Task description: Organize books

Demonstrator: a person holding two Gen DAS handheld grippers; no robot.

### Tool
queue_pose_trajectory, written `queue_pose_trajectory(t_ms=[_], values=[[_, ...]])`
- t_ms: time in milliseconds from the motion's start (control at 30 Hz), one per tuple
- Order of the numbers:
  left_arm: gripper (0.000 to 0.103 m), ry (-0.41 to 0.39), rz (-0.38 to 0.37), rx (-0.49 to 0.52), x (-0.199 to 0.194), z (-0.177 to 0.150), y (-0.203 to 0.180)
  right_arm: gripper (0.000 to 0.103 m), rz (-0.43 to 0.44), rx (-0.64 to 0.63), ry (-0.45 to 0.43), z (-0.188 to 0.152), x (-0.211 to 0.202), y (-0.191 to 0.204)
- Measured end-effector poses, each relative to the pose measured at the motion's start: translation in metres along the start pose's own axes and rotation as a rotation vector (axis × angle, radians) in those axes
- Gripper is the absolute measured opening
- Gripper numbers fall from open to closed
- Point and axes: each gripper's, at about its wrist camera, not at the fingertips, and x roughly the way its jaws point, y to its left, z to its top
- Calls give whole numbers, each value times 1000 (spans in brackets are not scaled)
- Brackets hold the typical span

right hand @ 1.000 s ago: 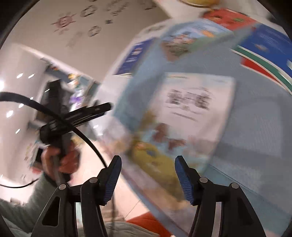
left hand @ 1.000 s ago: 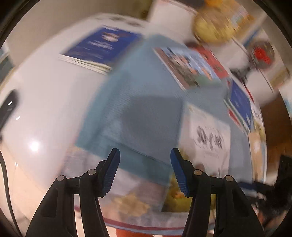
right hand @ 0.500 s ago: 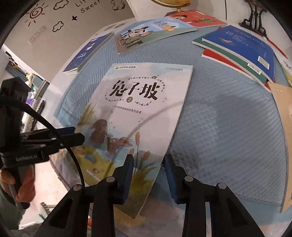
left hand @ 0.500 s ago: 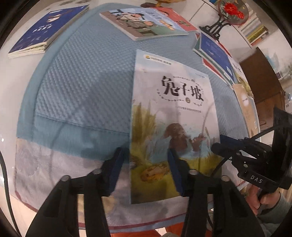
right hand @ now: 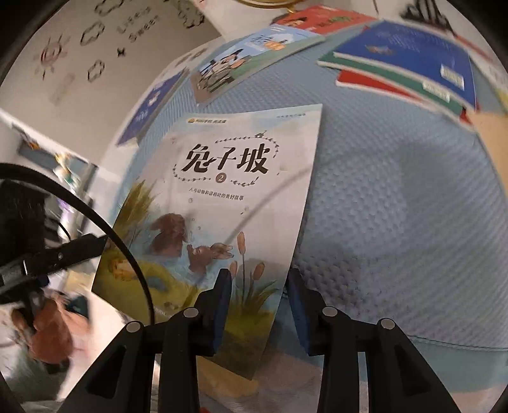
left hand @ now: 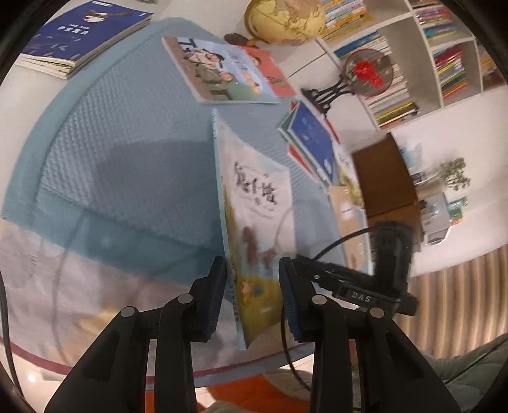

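Your left gripper [left hand: 252, 297] has been closing its jaws around the rabbit book's [left hand: 254, 203] bottom edge, lifted off the blue mat [left hand: 127, 159]. Whether your right gripper [right hand: 257, 297], jaws astride its corner, is clamped, I cannot tell.

The blue mat [left hand: 133, 152] is bare on the left side, so a hand can pass there. The rabbit book [left hand: 254, 228] stands tilted up in the middle like a wall. Behind it lie more books [left hand: 222, 73], and a stack of books [left hand: 311, 139] crowds the right. A globe [left hand: 285, 19] blocks the back.
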Motion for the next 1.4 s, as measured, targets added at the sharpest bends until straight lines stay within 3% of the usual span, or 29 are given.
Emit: queue_pose_trajectory(t_ms=[67, 133, 300, 367, 467, 567, 700, 867, 967, 1033, 1267, 1400], values=[[29, 17, 20, -10, 13, -2, 1, 36, 40, 38, -4, -1, -2, -7], [15, 63, 56, 13, 32, -5, -1, 36, 59, 57, -6, -1, -4, -10], [10, 83, 90, -9, 62, -7, -6, 36, 25, 24, -10, -4, -6, -4], [8, 77, 47, -49, 59, -2, 0, 36, 21, 37, 6, -3, -8, -4], [7, 62, -90, -154, 50, 7, 6, 37, 64, 104, 45, -2, -14, -11], [7, 45, -207, -253, 47, 13, 10, 59, 151, 185, 44, -10, -27, -27], [7, 47, -342, -382, 46, 15, 18, 61, 348, 300, 49, -19, -26, -48], [7, 53, -357, -425, 47, 11, 23, 61, 503, 379, 46, -19, -8, -48], [7, 64, -389, -471, 48, 8, 28, 51, 549, 386, 36, -19, -2, -44], [7, 68, -356, -453, 48, 9, 28, 41, 564, 373, 33, -19, -1, -38], [7, 97, -280, -415, 46, 12, 33, 31, 439, 256, -13, -10, -11, -14], [7, 99, -92, -225, 43, 19, 5, 31, 321, 147, -23, -6, -15, 4]])
